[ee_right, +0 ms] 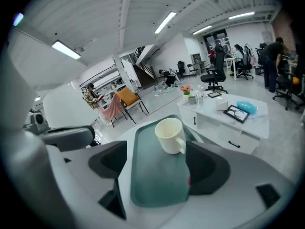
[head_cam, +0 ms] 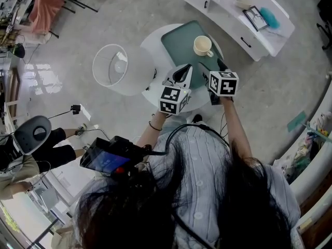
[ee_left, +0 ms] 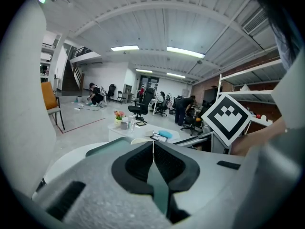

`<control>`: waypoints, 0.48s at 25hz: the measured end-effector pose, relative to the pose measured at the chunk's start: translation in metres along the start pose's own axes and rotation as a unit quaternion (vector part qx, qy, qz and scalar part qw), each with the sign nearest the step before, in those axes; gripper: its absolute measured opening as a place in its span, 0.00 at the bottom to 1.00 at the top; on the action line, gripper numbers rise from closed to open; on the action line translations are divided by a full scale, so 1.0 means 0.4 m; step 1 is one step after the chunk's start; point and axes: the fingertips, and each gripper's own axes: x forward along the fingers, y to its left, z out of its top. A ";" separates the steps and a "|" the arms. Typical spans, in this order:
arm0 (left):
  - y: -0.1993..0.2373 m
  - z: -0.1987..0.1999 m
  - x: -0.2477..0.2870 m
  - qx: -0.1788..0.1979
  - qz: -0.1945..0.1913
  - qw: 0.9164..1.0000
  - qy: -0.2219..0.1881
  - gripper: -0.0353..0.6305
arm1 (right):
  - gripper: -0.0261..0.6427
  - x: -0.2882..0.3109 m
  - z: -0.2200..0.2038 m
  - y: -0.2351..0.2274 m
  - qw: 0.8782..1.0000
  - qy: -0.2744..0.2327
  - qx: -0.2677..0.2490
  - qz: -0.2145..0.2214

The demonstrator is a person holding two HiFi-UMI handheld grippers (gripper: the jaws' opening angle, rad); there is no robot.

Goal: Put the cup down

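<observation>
A cream cup (head_cam: 203, 45) stands upright on a green mat (head_cam: 181, 45) on the round white table (head_cam: 150, 43), handle turned toward me. In the right gripper view the cup (ee_right: 169, 135) sits on the mat (ee_right: 157, 180) just ahead of my right gripper (ee_right: 159, 168), whose jaws stand open and apart from it. In the head view the right gripper (head_cam: 212, 69) is just short of the cup. My left gripper (head_cam: 181, 73) hovers beside it over the mat's near edge. Its jaws meet in a thin line in the left gripper view (ee_left: 153, 149), shut and empty.
A low white cabinet (head_cam: 244, 22) with a picture frame (head_cam: 255, 17) and a blue object (head_cam: 270, 17) stands beyond the table. A wire basket (head_cam: 110, 65) stands on the floor to the table's left. A person sits at the far left (head_cam: 31, 149).
</observation>
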 end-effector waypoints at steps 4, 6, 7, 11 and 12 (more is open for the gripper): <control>-0.036 0.008 -0.049 0.006 0.007 1.000 -0.009 0.08 | 0.61 -0.071 -0.014 0.029 1.000 -0.015 0.002 0.009; -0.057 0.010 -0.087 0.009 0.012 1.000 -0.013 0.08 | 0.48 -0.116 -0.026 0.039 1.000 -0.027 0.005 0.001; -0.061 0.010 -0.103 0.010 0.015 1.000 -0.016 0.08 | 0.40 -0.131 -0.032 0.042 0.999 -0.033 0.006 -0.003; -0.058 0.001 -0.144 0.008 0.029 0.999 -0.023 0.08 | 0.33 -0.158 -0.052 0.064 0.999 -0.043 0.011 0.002; -0.059 -0.002 -0.153 0.007 0.032 0.999 -0.024 0.08 | 0.31 -0.166 -0.056 0.069 0.999 -0.045 0.012 0.003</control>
